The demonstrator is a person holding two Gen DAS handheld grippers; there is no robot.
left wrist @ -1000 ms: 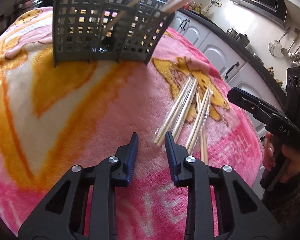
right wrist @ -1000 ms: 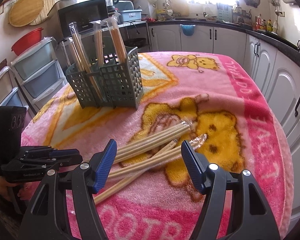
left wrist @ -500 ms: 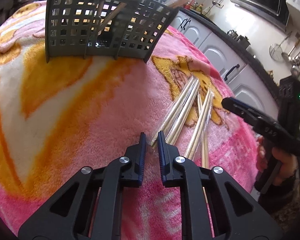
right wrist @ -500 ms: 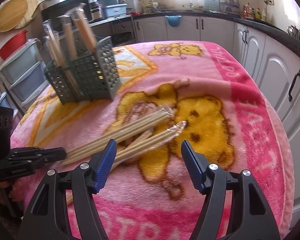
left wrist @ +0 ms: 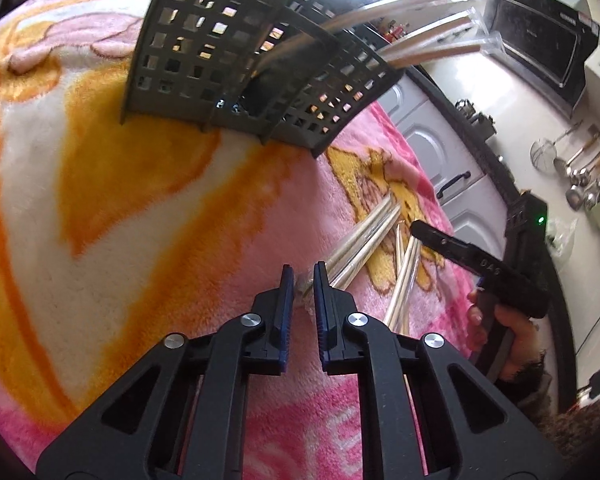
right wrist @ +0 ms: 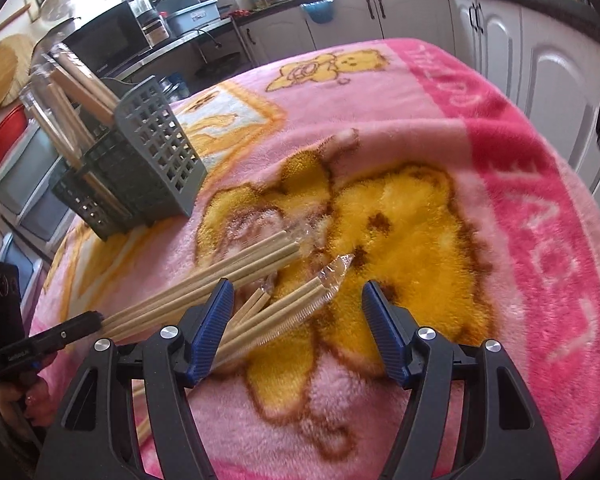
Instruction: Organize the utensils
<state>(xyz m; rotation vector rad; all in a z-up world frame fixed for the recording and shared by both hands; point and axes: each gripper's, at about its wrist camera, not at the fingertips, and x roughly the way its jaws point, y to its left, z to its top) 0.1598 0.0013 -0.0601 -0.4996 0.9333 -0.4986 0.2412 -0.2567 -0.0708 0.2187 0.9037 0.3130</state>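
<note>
Chopsticks in clear sleeves lie in a loose fan on the pink blanket [right wrist: 440, 152], mid-frame in both views. Three packs: the upper pack [right wrist: 204, 284], a short pack [right wrist: 254, 304] under it, and the near pack [right wrist: 284, 312]. Their long axes run from lower left to upper right of the right view, sleeve tips pointing up-right. Left gripper [left wrist: 303, 280] has its jaws pinched nearly together on the crinkled near end of the upper pack [left wrist: 360, 240]; the plastic shows between the pads. Right gripper [right wrist: 298, 320] stands wide and is narrowing, straddling the near pack's tip end, the pack crossing at a slant against the left pad, nothing pressed yet. So each claw is nearest its own pack, at opposite ends of the fan. To my eye the next move turns on that slant: the right jaws would need to square up across the pack. Basket [right wrist: 140, 168] sits upper left in the right view, well apart from the fan, already holding several packs. Left view alone shows the pinch on the sleeve; right view alone shows the fan's far tips and how the packs overlap.
</note>
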